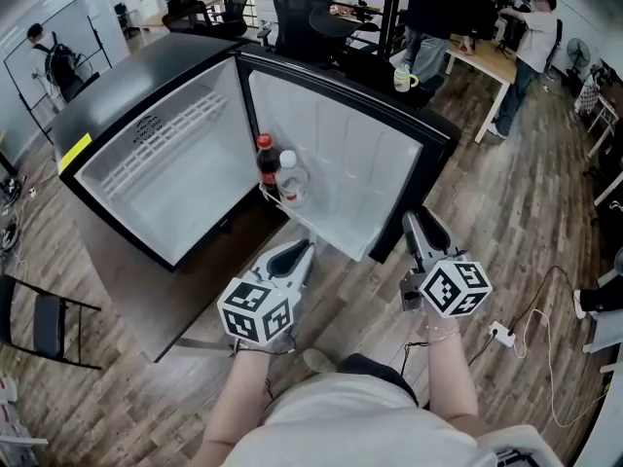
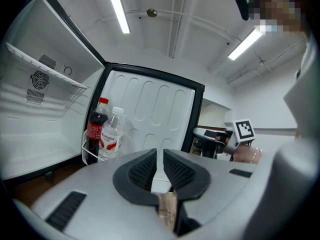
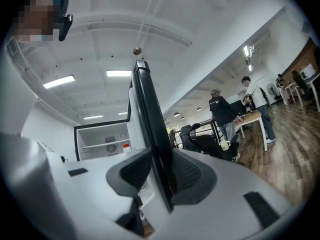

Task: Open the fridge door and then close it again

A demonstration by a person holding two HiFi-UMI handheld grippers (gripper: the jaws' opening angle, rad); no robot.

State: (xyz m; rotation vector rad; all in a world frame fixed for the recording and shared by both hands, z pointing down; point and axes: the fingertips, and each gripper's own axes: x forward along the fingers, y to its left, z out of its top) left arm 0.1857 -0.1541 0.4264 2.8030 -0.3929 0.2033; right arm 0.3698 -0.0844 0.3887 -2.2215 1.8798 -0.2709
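Right gripper view: your right gripper [image 3: 161,170] clamps the fridge door [image 3: 146,109] by its stiff outer edge, probably the best hold; left gripper [image 2: 159,170] closed, empty.

The fridge [image 1: 146,76] — a small black cabinet with a bare white interior and one wire shelf high inside — stands wide open on the wood floor. The fridge door [image 1: 341,159], black outside and lined in ribbed white, hangs from the opening's right side, swung out roughly square to the cabinet.

Two bottles [image 1: 290,181] in the fridge door [image 1: 370,163]
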